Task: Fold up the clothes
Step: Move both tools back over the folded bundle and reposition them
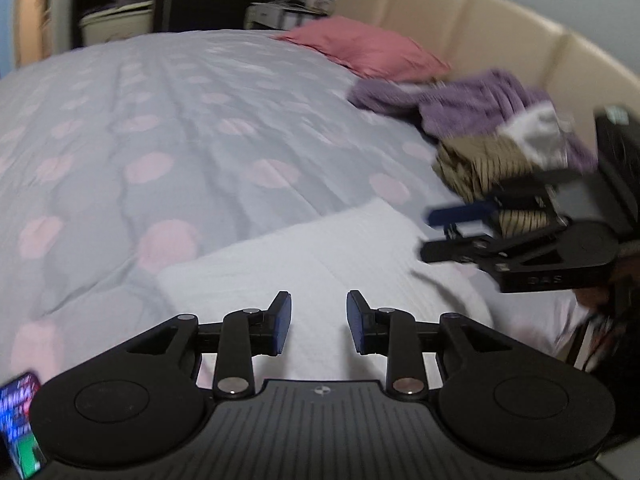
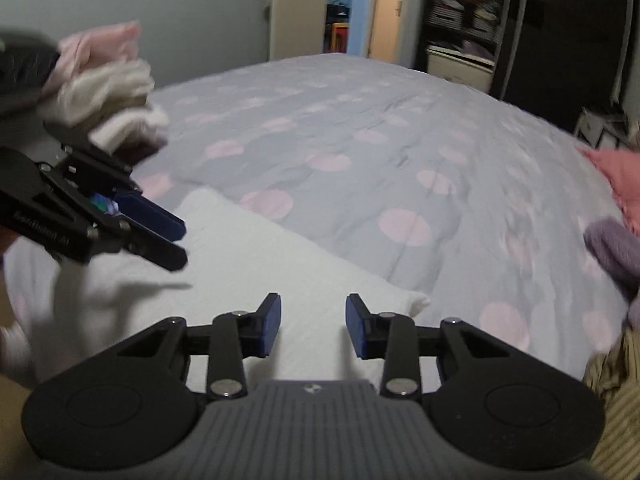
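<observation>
A white folded garment (image 1: 320, 264) (image 2: 248, 264) lies flat on the near edge of the bed. My left gripper (image 1: 319, 322) hovers just above its near part, open with nothing between its blue pads. It also shows at the left of the right wrist view (image 2: 176, 240), blurred. My right gripper (image 2: 313, 326) is open and empty over the garment's right end; from the left wrist view it appears at the right (image 1: 430, 232). A heap of unfolded clothes, purple (image 1: 472, 100) and striped olive (image 1: 476, 164), sits by the headboard.
The bed's grey cover with pink dots (image 1: 192, 140) spreads ahead. A pink pillow (image 1: 368, 48) leans on the beige headboard (image 1: 460, 16). Pink and cream clothes (image 2: 108, 84) are stacked at the bed's left. A wardrobe (image 2: 520, 20) and an open door (image 2: 344, 8) stand beyond.
</observation>
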Action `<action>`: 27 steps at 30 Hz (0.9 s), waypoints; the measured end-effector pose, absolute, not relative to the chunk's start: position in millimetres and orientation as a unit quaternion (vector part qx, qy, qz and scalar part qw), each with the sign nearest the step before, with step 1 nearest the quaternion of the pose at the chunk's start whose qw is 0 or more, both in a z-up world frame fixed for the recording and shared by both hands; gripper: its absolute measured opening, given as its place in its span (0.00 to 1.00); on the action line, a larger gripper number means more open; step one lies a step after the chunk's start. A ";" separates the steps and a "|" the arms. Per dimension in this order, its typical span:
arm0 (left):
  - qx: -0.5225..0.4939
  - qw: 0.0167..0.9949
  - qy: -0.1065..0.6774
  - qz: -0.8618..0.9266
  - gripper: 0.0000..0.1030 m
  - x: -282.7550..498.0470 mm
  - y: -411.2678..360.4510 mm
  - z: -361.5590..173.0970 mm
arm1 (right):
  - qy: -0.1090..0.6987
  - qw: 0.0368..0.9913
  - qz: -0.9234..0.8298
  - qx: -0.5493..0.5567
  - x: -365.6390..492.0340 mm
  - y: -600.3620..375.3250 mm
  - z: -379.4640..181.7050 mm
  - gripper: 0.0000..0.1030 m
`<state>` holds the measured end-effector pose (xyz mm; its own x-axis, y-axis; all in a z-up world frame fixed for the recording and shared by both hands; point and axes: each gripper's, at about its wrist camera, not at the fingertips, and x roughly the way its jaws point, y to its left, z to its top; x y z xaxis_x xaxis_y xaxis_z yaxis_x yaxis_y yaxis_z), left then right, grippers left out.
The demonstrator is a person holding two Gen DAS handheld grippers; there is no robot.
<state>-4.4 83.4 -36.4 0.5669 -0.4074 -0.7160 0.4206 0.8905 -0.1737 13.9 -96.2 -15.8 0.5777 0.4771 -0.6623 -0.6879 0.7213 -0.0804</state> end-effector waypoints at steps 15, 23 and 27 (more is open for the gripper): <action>0.040 0.874 0.434 -0.213 0.27 -8.2 86.3 -68.7 | 0.386 0.868 0.312 -0.024 37.5 -141.2 -17.0 0.43; 0.094 0.871 0.395 -0.276 0.30 -43.1 75.4 -60.2 | 0.336 0.839 0.405 -0.137 -8.1 -124.2 -18.1 0.43; 0.127 0.861 0.391 -0.300 0.31 -58.5 71.4 -66.0 | 0.348 0.806 0.439 -0.190 -31.6 -117.2 -41.1 0.42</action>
<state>-58.5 71.4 -66.0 0.5145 -0.4176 -0.7489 0.6158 0.7878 -0.0163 -31.6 -117.2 -41.1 0.3726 0.5756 -0.7279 -0.8399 0.5428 -0.0007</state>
